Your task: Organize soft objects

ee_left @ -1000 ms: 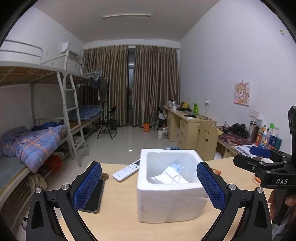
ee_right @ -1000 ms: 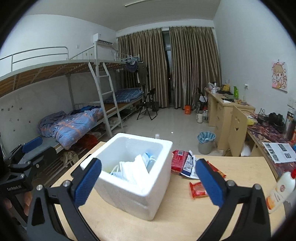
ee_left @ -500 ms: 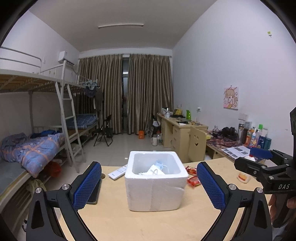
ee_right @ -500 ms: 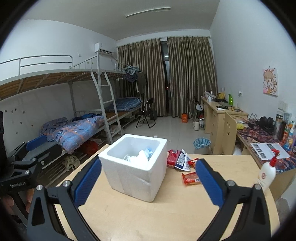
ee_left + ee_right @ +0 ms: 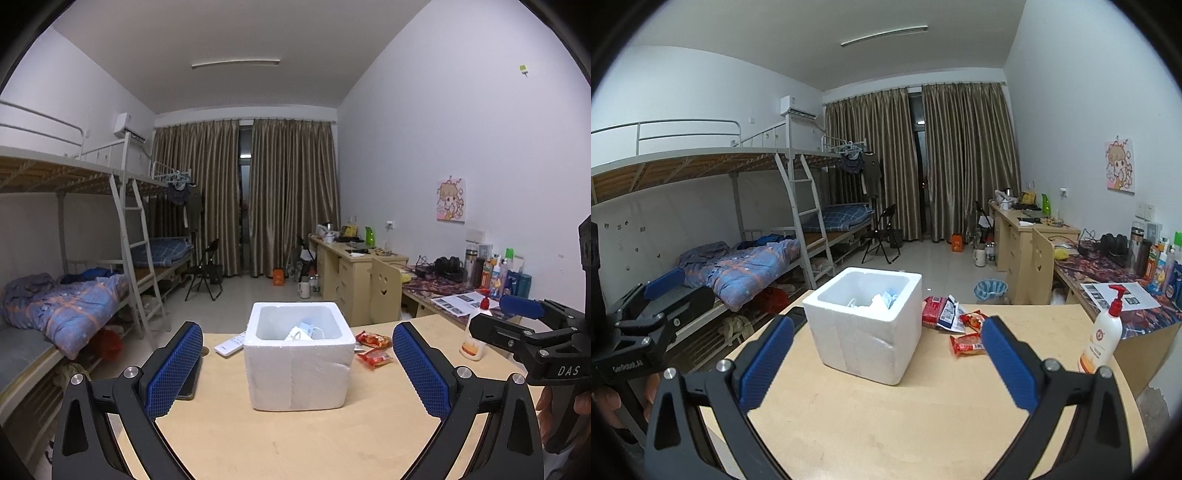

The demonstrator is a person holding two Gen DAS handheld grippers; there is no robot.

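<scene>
Both grippers have drawn back from the foam box [image 5: 299, 363], which sat close under them a second ago and now stands well ahead on the table [image 5: 295, 450]. I hold my left gripper [image 5: 297, 369] with its jaws wide apart and nothing between them, squared to the box's near wall. My right gripper [image 5: 886, 367] is likewise spread and empty, looking at the box from its corner. The soft things, face masks [image 5: 882, 301] by the look of them, lie loose inside the box, below its rim. I judge that step done, so I keep both tools clear and level. Snack packets [image 5: 966, 343] lie just right of the box, and a pump bottle [image 5: 1102, 338] stands farther right, near the table edge, well apart from either tool.
</scene>
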